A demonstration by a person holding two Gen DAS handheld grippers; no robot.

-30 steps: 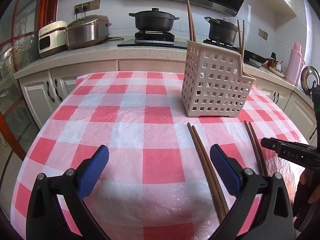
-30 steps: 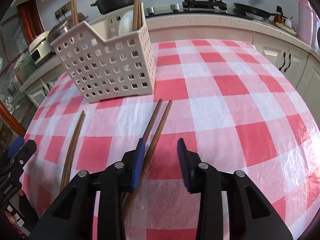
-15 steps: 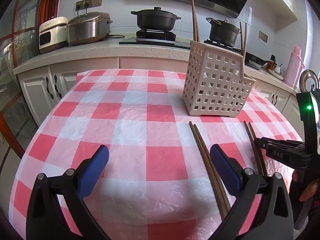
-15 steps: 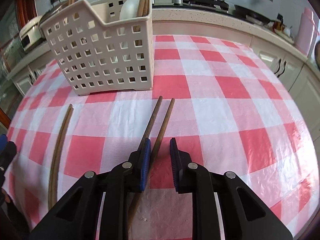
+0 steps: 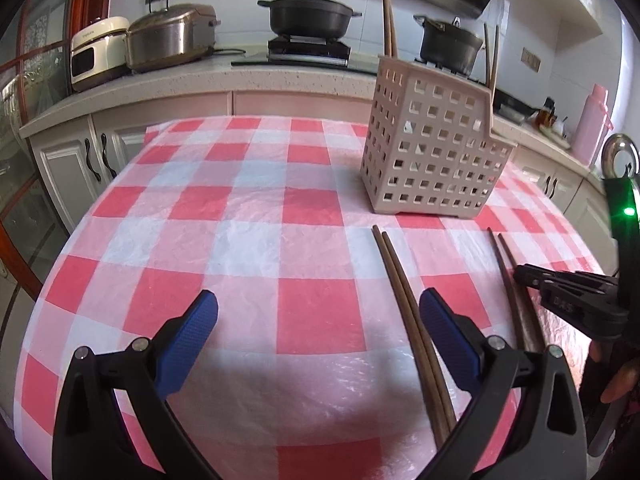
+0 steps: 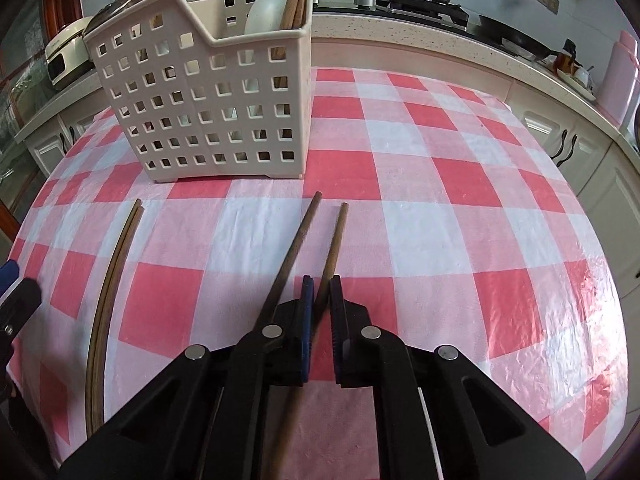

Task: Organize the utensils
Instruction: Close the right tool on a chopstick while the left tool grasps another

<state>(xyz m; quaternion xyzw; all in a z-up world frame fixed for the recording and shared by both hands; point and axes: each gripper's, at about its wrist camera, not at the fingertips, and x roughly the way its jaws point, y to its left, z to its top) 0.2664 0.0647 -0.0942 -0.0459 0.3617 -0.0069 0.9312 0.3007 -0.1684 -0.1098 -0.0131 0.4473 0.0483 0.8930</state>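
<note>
A beige perforated utensil basket (image 5: 434, 148) (image 6: 208, 104) stands on the checked table and holds upright chopsticks and a white spoon (image 6: 266, 10). Two pairs of brown chopsticks lie in front of it. My left gripper (image 5: 318, 334) is open and empty, low over the table, with one pair (image 5: 412, 320) lying just inside its right finger. My right gripper (image 6: 320, 292) has closed on one chopstick (image 6: 334, 240) of the other pair; its mate (image 6: 296, 240) lies just outside the left finger. The right gripper also shows in the left wrist view (image 5: 568, 292).
The red-and-white checked tablecloth (image 5: 224, 240) covers the table. Behind it runs a kitchen counter with a rice cooker (image 5: 168, 36), black pots (image 5: 308, 12) on the stove and a pink bottle (image 5: 594, 128). The other chopstick pair (image 6: 112, 280) lies left of my right gripper.
My right gripper has moved forward and narrowed from open to closed around one chopstick. The left gripper has stayed open and almost still.
</note>
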